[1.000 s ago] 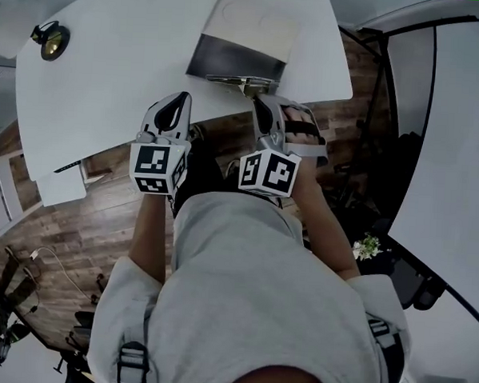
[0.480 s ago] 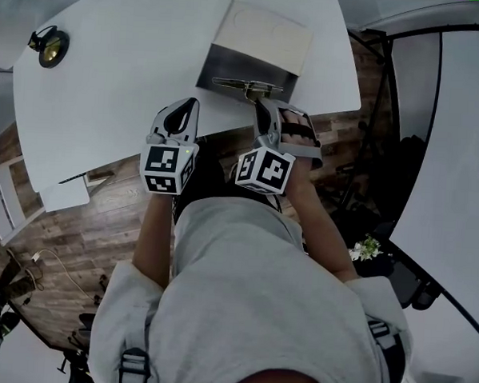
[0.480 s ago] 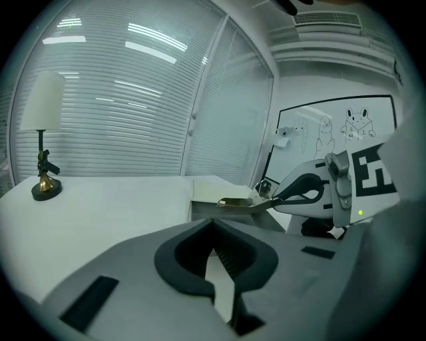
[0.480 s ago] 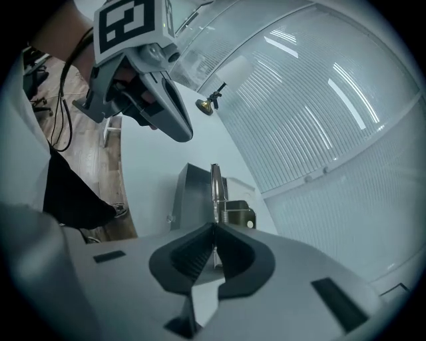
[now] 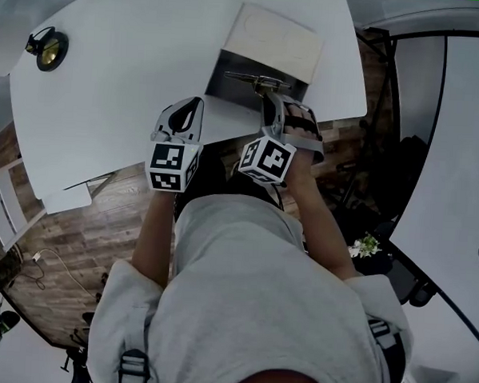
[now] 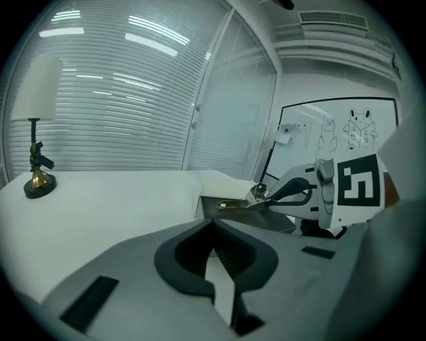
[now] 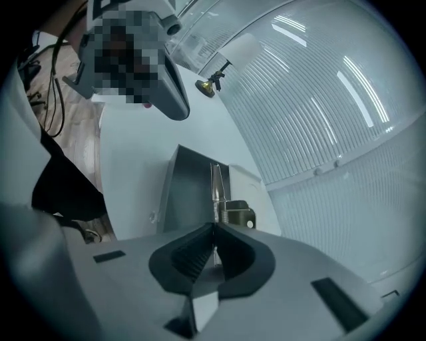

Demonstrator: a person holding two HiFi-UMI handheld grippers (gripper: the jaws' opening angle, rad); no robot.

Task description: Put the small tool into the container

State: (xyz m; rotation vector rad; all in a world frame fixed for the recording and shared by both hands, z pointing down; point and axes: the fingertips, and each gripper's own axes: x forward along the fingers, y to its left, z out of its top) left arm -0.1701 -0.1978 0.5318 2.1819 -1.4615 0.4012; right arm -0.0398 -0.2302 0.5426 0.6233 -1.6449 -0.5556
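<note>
Tool (image 5: 249,79) is pinched in the fingers (image 7: 188,256) of your right gripper (image 7: 214,230) and hangs just over the open container (image 5: 273,38) on the bench (image 5: 109,84), not yet inside. Grasp and carry look done; what is left is to lower it in and release. Your left gripper (image 6: 213,225) is beside, fingers pressed together on nothing.

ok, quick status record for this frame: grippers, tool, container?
right gripper: shut on small metal tool
tool position: held roughly level over the open container, not yet let go
container: open box on the white table, light flap folded back
left gripper: shut, empty, beside the container
other: lamp near the table's far edge
</note>
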